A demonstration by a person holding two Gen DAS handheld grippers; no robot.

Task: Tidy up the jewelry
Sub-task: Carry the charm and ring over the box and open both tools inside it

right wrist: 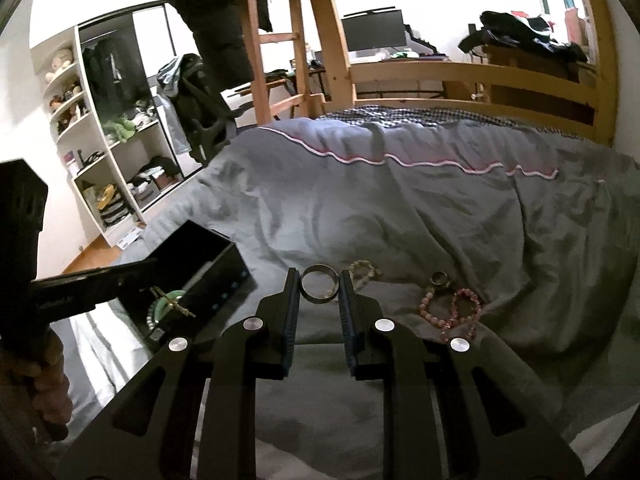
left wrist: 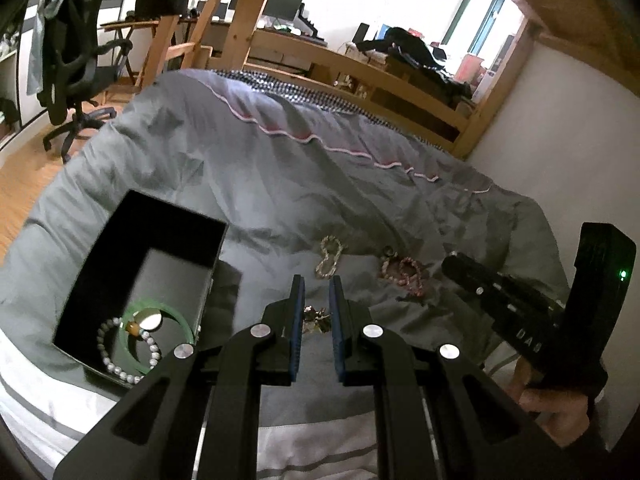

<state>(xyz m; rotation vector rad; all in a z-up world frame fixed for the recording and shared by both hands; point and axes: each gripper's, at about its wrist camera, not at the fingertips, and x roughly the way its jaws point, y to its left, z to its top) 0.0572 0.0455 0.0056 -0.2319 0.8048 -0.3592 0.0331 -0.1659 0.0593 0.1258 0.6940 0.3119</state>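
Observation:
A black open box [left wrist: 120, 256] lies on the grey duvet [left wrist: 280, 184] at left, holding a green bangle [left wrist: 132, 316] and a grey bead bracelet [left wrist: 116, 360]. My left gripper [left wrist: 317, 280] is shut on a small gold necklace piece [left wrist: 316, 316]; in the right wrist view that piece [right wrist: 172, 300] hangs over the box [right wrist: 200, 264]. My right gripper [right wrist: 319, 274] is shut on a metal bangle ring [right wrist: 319, 288] just above the duvet [right wrist: 400, 208]. A pale bead bracelet [left wrist: 330, 256] [right wrist: 364, 270], pink bead bracelets [left wrist: 408, 272] [right wrist: 456, 312] and a small ring [right wrist: 439, 279] lie on the duvet.
A wooden bed frame [right wrist: 480, 76] and ladder [right wrist: 276, 40] stand behind. An office chair [left wrist: 76, 68] is at left on the wood floor. White shelves [right wrist: 100, 152] are at far left. A wall [left wrist: 560, 128] borders the bed at right.

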